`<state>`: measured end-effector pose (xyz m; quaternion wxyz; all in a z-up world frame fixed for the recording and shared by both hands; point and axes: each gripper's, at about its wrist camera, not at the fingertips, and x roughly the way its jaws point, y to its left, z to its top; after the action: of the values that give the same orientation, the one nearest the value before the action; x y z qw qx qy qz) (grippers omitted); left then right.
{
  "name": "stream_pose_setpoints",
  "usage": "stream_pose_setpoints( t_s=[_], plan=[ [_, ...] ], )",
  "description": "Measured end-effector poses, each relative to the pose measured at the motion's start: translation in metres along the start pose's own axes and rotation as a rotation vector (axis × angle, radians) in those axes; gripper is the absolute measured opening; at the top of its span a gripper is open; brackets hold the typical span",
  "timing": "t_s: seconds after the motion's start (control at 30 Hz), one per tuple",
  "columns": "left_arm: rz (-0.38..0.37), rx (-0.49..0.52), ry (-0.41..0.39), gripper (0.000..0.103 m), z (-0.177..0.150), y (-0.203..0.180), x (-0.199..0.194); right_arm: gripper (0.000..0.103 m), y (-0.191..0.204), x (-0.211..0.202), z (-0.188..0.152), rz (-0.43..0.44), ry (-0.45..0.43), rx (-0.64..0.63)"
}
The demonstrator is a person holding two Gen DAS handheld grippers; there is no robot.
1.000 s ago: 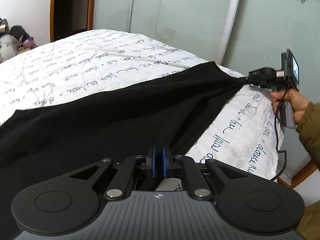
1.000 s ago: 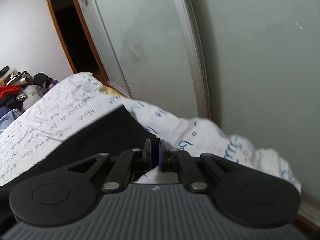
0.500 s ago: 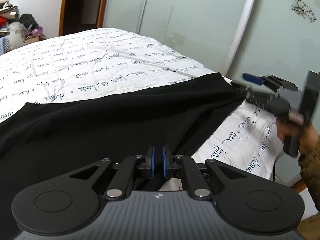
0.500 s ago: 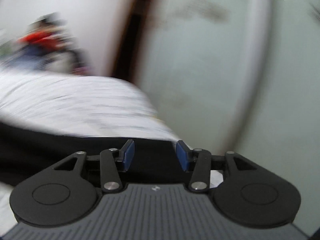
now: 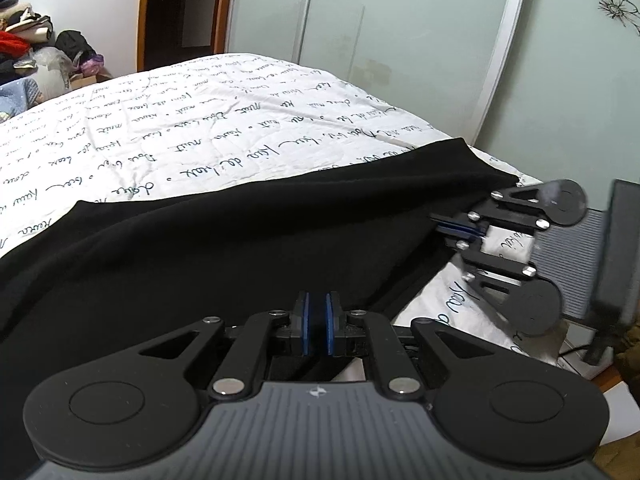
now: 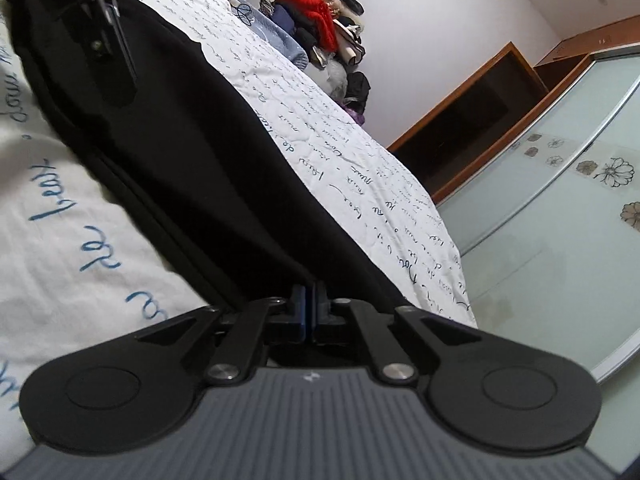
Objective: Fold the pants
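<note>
The black pants [image 5: 240, 248] lie spread across a white quilt with blue script [image 5: 200, 128]. My left gripper [image 5: 316, 330] is shut on the near edge of the pants. My right gripper [image 6: 310, 320] is shut on the pants [image 6: 200, 168] at their right-hand end; it also shows in the left wrist view [image 5: 456, 230], turned on its side with its blue pads pinched on the cloth. The left gripper's body shows at the top left of the right wrist view [image 6: 96, 20].
The bed edge drops off at the right [image 5: 460, 304], next to frosted glass wardrobe doors [image 5: 400, 40]. A pile of clothes [image 6: 324, 28] sits past the far side of the bed. A dark doorway with a wood frame [image 5: 180, 12] is behind.
My right gripper let go of the pants end, opened, swung round, and has shut again on the pants edge lower down. The left gripper kept its hold.
</note>
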<state>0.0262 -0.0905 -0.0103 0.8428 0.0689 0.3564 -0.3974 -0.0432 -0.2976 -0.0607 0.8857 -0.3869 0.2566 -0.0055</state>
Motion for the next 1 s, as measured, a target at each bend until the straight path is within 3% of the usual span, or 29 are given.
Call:
stream_pose_setpoints(
  t_s=[0.23,0.37,0.43,0.53,0.6,0.67,0.8,0.9,1.0],
  plan=[
    [0.004,-0.025,0.011,0.008,0.0,0.006,0.002,0.002,-0.006,-0.027,-0.004,0.098,0.019,0.018],
    [0.014,-0.035,0.022,0.008,-0.002,0.009,0.002,0.008,-0.004,-0.027,-0.01,0.156,0.057,0.009],
    [0.027,-0.039,0.022,0.008,-0.003,0.013,-0.002,0.008,-0.014,-0.036,-0.009,0.193,0.043,0.063],
    [0.055,-0.063,0.013,0.008,-0.005,0.023,-0.009,0.011,-0.045,-0.044,-0.01,0.212,-0.017,0.242],
    [0.065,-0.091,0.01,0.008,-0.007,0.032,-0.014,0.023,-0.06,-0.047,-0.014,0.195,-0.051,0.367],
    [0.075,-0.108,0.025,0.008,-0.01,0.039,-0.017,0.054,-0.067,-0.036,-0.019,0.159,-0.044,0.453],
    [0.107,-0.061,0.09,0.008,-0.021,0.044,-0.022,0.053,-0.049,-0.008,-0.027,0.178,0.113,0.387],
    [0.102,-0.035,0.1,0.008,-0.032,0.047,-0.032,0.052,-0.049,-0.018,-0.021,0.16,0.104,0.352],
    [0.117,-0.067,0.071,0.008,-0.037,0.056,-0.048,0.052,-0.054,-0.032,-0.003,0.159,0.006,0.36]
  ],
)
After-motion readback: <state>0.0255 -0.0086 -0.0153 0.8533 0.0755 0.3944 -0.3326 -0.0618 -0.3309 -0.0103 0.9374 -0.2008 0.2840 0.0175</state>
